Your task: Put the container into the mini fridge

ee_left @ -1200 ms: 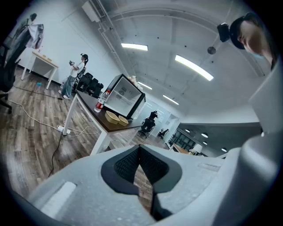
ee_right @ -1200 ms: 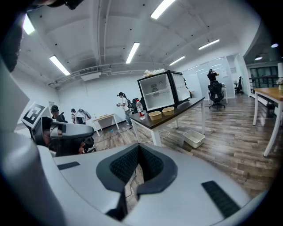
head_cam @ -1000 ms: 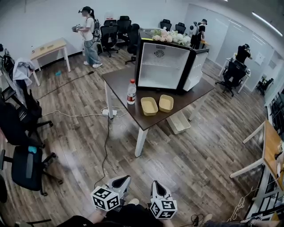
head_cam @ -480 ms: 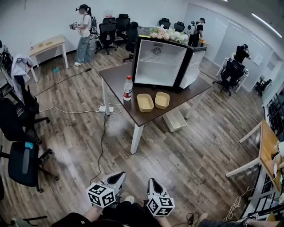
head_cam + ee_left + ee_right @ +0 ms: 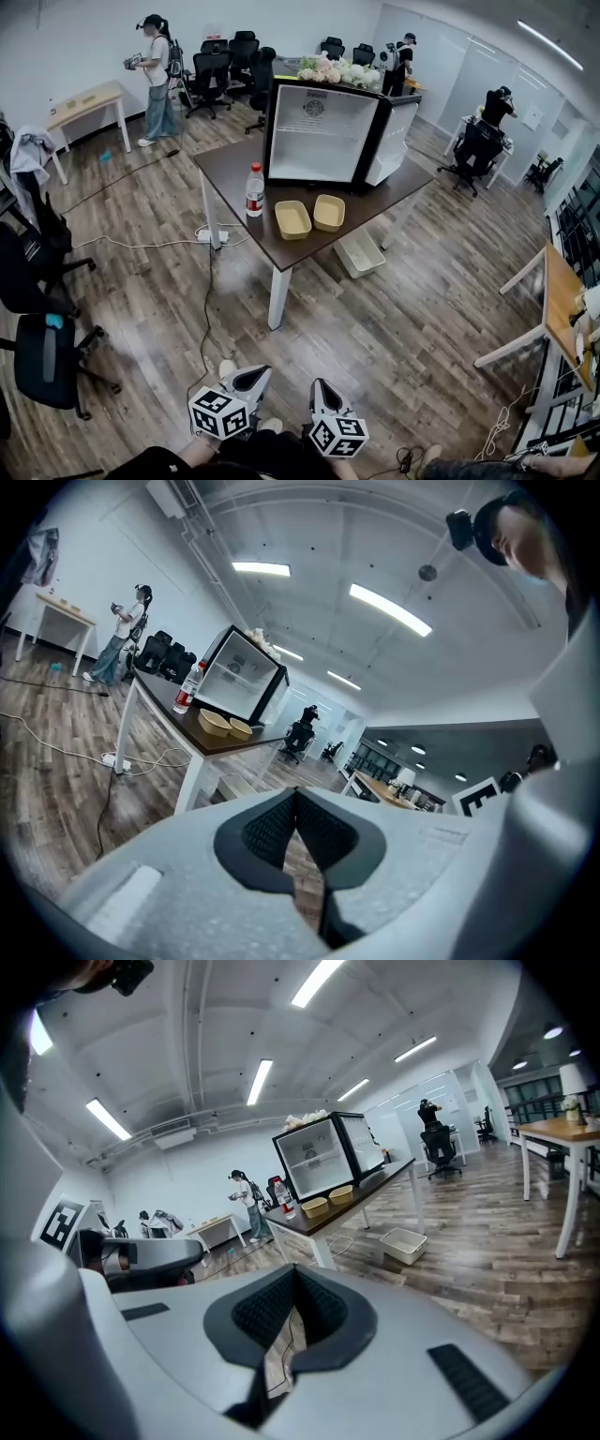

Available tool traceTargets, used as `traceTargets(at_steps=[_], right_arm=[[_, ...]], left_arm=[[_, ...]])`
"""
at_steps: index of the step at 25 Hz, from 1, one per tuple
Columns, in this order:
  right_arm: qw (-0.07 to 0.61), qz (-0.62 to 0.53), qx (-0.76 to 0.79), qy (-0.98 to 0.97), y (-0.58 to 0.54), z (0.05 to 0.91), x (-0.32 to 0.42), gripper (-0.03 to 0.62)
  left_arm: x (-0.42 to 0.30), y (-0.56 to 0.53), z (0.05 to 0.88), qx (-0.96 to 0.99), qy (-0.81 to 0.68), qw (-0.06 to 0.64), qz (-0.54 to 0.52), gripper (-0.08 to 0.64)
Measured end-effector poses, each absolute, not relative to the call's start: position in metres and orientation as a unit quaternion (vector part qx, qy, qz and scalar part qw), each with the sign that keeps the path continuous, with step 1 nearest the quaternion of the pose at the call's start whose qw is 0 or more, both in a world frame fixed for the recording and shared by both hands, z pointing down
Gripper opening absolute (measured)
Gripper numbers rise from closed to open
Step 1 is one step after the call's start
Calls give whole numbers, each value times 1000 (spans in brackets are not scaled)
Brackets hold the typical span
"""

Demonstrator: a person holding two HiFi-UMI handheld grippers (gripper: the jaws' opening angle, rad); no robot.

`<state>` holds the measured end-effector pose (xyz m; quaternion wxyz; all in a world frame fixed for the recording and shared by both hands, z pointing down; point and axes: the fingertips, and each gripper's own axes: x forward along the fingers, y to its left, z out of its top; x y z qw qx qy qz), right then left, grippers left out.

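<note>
Two tan containers (image 5: 292, 218) (image 5: 328, 212) lie side by side on the dark table (image 5: 234, 169), in front of the mini fridge (image 5: 319, 131). Its door (image 5: 389, 141) stands open to the right. A bottle (image 5: 254, 190) with a red cap stands left of them. Both grippers hang low near my legs, far from the table: the left gripper (image 5: 251, 377) and the right gripper (image 5: 323, 391), each shut and empty. From the left gripper (image 5: 296, 794) the containers (image 5: 216, 724) look small and distant. The right gripper (image 5: 295, 1274) also faces the containers (image 5: 315, 1207) and the fridge (image 5: 323, 1155).
A white bin (image 5: 358, 253) sits on the floor under the table. A cable and power strip (image 5: 208, 234) trail across the wood floor at the table's left. Office chairs (image 5: 47, 347) stand at the left, a wooden table (image 5: 562, 300) at the right. Several people stand at the back.
The table and fridge have shifted left and a little up in the head view. Both grippers stay low and shut. The person at the back left has moved further left.
</note>
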<state>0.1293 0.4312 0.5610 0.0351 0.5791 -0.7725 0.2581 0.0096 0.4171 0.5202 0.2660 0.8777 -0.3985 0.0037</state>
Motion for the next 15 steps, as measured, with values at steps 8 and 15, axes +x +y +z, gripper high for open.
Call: traceTargets(at_steps=[8,15], right_arm=[[39,262,598,-756,400,566,133,9],[15,275,620,-735,341,560,129,9]], left_arm=[[-4,366,524,873,-407,271,-1,8],[-4,305,519,895,-362,260,13,8]])
